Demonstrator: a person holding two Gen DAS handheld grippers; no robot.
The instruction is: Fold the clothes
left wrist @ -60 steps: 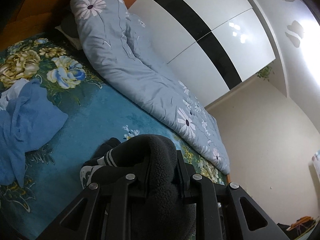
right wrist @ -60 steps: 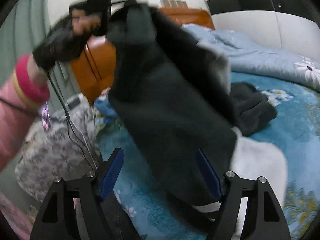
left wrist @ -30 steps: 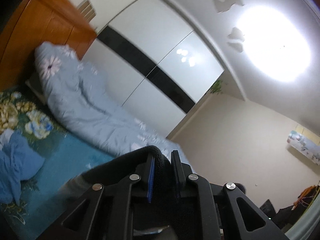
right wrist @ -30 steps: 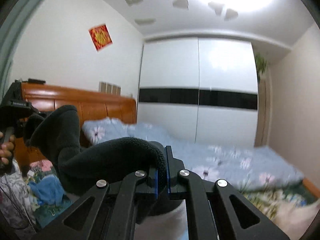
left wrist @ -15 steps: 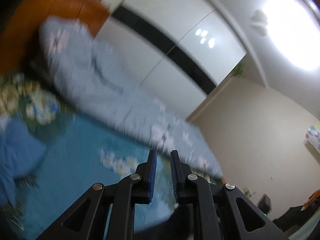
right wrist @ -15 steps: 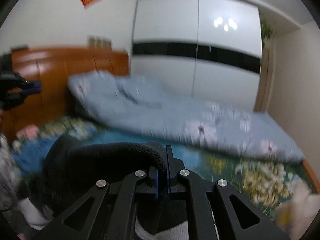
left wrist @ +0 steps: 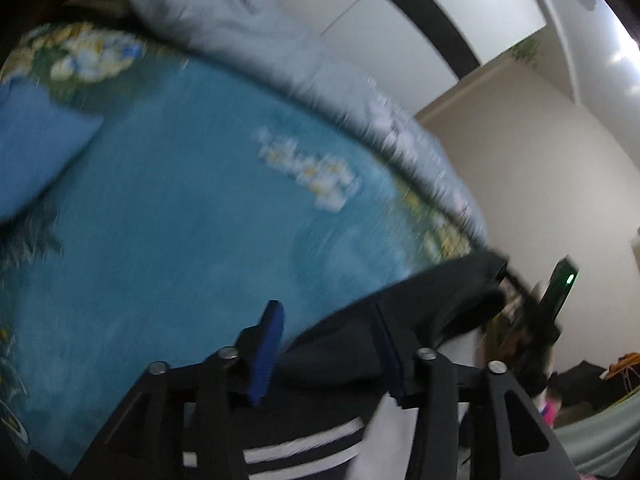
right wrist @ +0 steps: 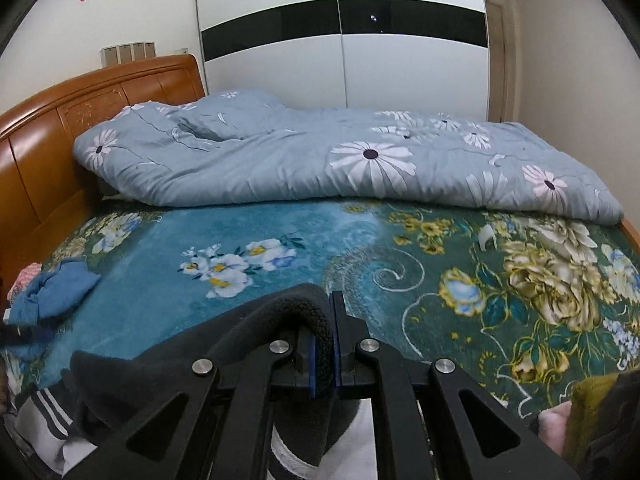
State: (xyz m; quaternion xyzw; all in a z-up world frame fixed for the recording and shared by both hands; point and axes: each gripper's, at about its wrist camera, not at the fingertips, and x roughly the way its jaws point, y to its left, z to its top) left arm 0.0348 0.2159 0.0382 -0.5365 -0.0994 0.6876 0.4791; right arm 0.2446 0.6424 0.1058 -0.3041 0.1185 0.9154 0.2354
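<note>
Left wrist view: left gripper (left wrist: 326, 344) fingers now parted, off the dark garment (left wrist: 420, 312); right gripper (right wrist: 324, 344) still clamping it.

bare bedspread (right wrist: 160, 304) ahead, quilt (right wrist: 320, 168) behind

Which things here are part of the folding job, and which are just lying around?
In the job:
- dark fleece garment
- right gripper, shut on its edge
- left gripper, open over the garment

Just lying about:
- crumpled blue cloth
- grey daisy quilt
- floral blanket (work surface)
</note>
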